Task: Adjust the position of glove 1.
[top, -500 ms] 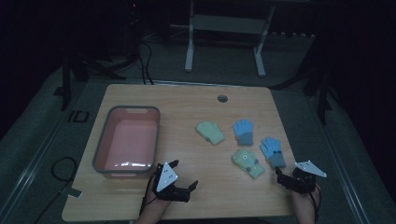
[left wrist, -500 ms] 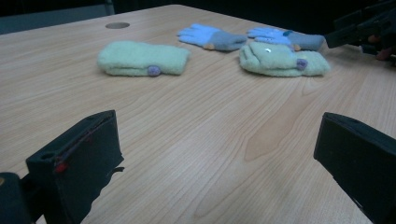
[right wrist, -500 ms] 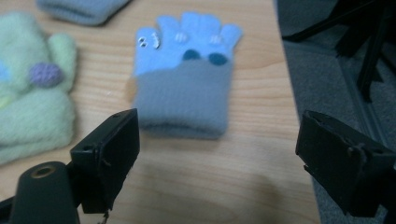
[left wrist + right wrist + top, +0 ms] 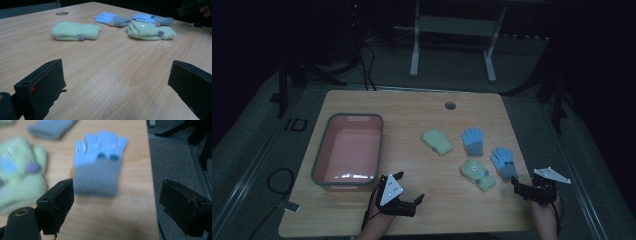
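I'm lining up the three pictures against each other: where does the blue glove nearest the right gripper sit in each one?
High view: blue glove lies right of centre, near the table's right edge, just ahead of the right gripper.
Left gripper view: far back, upper right.
Right gripper view: centre, beyond the open jaws.
Shared landmark: the green mitten beside it.

Dim room; grey floor point(image 4: 257, 150); white frame point(image 4: 452, 30) behind wood table point(image 4: 412, 107).

A light wooden table point(image 4: 412, 107) is carrying a pink rectangular plastic tub point(image 4: 348, 151) at its left, and two pale green knitted mittens point(image 4: 437, 141) and two blue knitted gloves point(image 4: 473, 140) are lying at its right.
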### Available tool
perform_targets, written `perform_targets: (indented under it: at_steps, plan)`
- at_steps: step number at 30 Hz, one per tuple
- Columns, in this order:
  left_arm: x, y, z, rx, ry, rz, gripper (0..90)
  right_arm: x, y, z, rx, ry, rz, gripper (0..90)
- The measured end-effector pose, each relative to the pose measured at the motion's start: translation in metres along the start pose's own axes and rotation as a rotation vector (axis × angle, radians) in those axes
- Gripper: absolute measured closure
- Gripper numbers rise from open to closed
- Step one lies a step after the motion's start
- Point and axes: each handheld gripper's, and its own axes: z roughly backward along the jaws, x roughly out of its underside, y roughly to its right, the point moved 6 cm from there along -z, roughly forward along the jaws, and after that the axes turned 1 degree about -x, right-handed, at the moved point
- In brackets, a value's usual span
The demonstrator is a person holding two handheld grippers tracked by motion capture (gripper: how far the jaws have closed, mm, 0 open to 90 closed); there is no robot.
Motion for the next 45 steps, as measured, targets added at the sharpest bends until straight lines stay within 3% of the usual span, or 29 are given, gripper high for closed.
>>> perform_targets:
  at_steps: [1, 2, 5, 7, 8, 17, 25, 32, 45]
  plan:
    - [0.0, 0.0, 0.0, 0.001, 0.0, 0.002, 1.0, -0.003, 0.0, 0.001, -0.014, -0.003, -0.009, 13.2]
    - [0.0, 0.0, 0.0, 0.001, 0.0, 0.002, 0.9, -0.009, -0.003, 0.003, -0.078, -0.015, -0.021, 13.5]
    - [0.0, 0.0, 0.0, 0.002, -0.002, 0.0, 1.0, -0.018, -0.01, 0.002, -0.125, -0.03, -0.034, 12.2]
    - [0.0, 0.0, 0.0, 0.002, -0.002, -0.001, 1.0, -0.023, -0.013, 0.003, -0.119, -0.004, -0.019, 13.3]
    - [0.0, 0.0, 0.0, 0.002, -0.002, -0.001, 1.0, -0.028, -0.019, 0.004, -0.136, -0.004, 0.019, 11.8]
    - [0.0, 0.0, 0.0, 0.004, 0.001, 0.001, 0.9, -0.059, -0.038, 0.004, -0.183, 0.035, 0.068, 14.3]
    - [0.0, 0.0, 0.0, 0.005, 0.001, 0.001, 0.9, -0.081, -0.057, -0.001, -0.25, 0.037, 0.11, 15.5]
    - [0.0, 0.0, 0.0, 0.007, 0.0, 0.002, 1.0, -0.095, -0.076, -0.01, -0.295, 0.024, 0.155, 15.4]
    - [0.0, 0.0, 0.0, 0.01, 0.001, 0.004, 1.0, -0.108, -0.1, -0.026, -0.315, 0.012, 0.207, 18.6]
